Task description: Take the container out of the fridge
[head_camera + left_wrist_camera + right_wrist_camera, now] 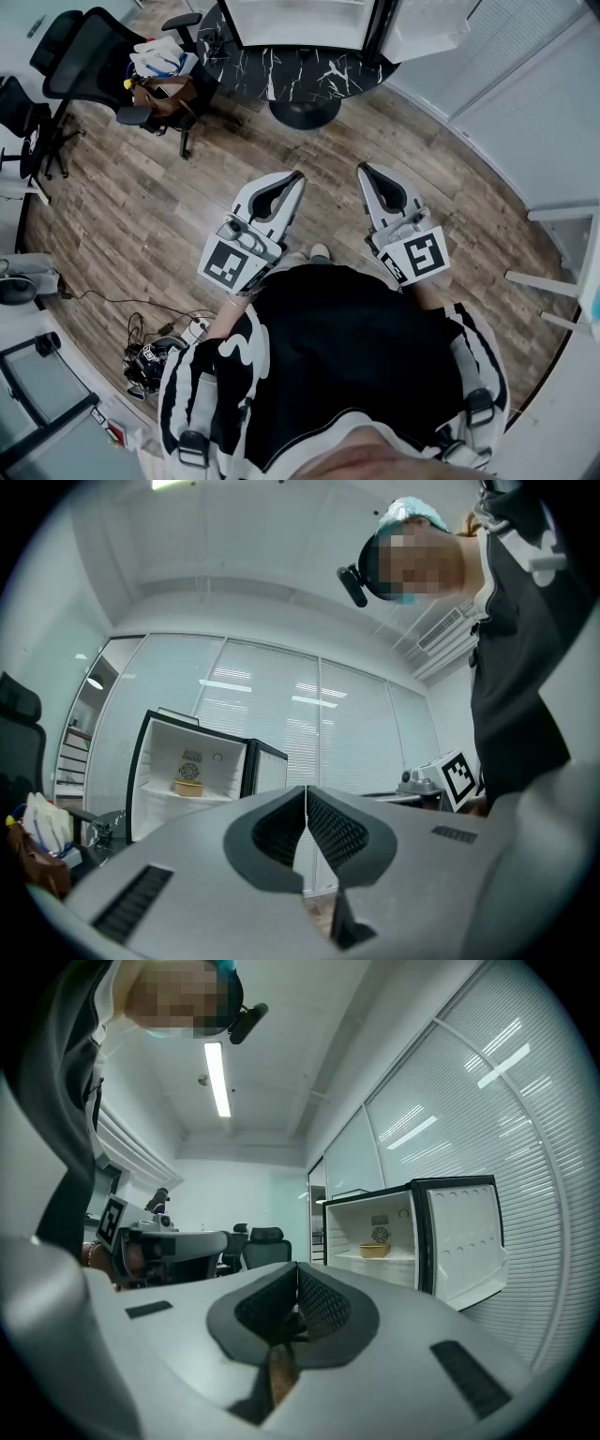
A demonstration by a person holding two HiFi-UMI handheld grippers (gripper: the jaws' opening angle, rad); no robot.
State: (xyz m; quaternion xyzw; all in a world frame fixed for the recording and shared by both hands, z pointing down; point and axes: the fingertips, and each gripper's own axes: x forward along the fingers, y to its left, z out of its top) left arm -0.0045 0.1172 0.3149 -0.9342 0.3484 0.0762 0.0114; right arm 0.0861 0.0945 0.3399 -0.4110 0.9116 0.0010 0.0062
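The left tongs and right tongs are both sitting clenched and empty, pointing forward side by side. The container is standing well ahead on the shelf of the open fridge on the desk. It is appearing left of centre in the left gripper view and right of centre in the right, so neither hand is lying clearly nearer.

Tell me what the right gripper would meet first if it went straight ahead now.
Probably the open fridge, near its left wall; the line may pass just beside it.
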